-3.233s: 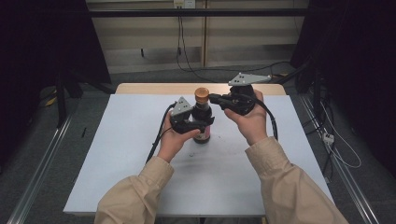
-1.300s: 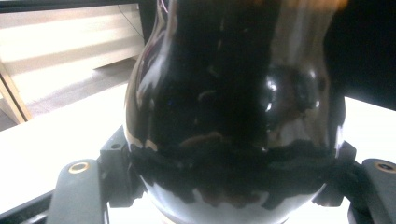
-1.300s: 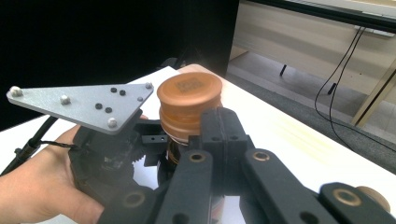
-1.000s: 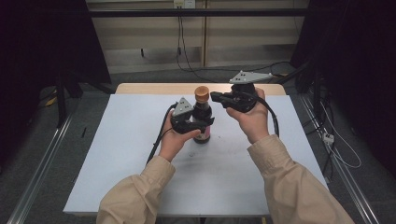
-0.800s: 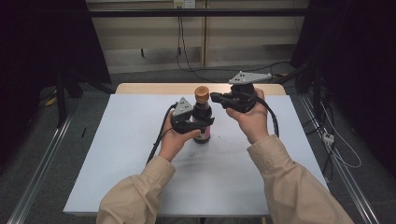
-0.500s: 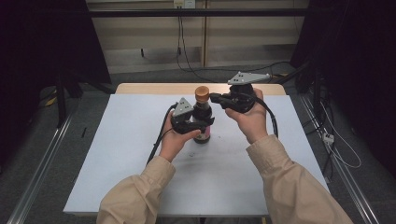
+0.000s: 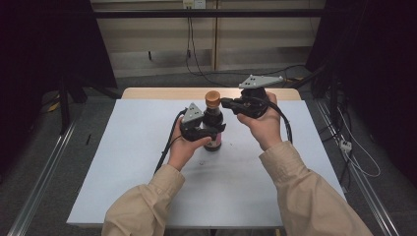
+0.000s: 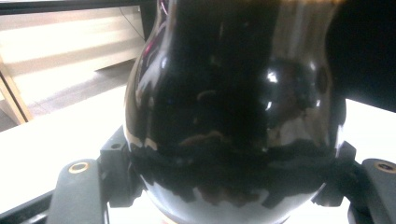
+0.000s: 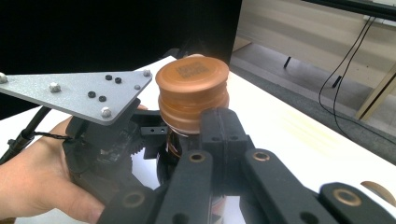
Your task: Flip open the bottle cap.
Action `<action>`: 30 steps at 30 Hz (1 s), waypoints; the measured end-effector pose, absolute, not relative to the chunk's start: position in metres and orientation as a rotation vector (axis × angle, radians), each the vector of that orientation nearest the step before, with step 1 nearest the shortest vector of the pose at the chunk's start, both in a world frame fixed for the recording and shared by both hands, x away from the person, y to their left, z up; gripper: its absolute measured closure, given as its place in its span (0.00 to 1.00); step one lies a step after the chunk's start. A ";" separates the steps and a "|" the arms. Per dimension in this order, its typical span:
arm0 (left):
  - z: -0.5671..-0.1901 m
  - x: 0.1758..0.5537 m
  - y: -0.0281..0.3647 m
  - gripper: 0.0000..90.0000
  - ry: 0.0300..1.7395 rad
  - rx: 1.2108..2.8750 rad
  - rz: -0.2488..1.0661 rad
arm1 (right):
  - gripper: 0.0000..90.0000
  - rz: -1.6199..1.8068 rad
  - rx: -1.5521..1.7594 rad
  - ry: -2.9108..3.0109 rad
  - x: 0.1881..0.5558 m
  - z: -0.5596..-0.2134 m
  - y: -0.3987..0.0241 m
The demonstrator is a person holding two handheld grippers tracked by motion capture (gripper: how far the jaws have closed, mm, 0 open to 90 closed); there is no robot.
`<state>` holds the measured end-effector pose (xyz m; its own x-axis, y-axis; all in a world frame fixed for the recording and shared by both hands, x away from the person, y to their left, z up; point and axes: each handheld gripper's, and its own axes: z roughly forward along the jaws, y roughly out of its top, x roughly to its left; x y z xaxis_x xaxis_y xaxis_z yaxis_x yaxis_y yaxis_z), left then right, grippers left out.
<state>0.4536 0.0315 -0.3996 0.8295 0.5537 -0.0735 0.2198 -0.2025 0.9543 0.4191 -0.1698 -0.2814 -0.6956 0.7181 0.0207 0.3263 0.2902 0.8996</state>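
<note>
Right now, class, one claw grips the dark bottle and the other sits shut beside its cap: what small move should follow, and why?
Probably open the right claw and ease it around the brown cap: the left claw already steadies the bottle upright.

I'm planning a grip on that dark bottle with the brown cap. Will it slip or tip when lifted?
The bottle looks glossy and rounded, so probably slippery. Dark contents fill it, so likely heavy. Tall and narrow-necked under its cap, it may tip unless the left claw holds its body.
</note>
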 end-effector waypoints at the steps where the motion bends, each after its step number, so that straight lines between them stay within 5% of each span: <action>1: -0.400 0.454 0.032 0.31 0.591 1.783 0.338 | 1.00 1.379 0.936 2.178 0.419 -0.281 -0.170; 30: -0.400 0.454 0.033 0.31 0.596 1.778 0.331 | 1.00 1.423 0.929 2.175 0.423 -0.270 -0.166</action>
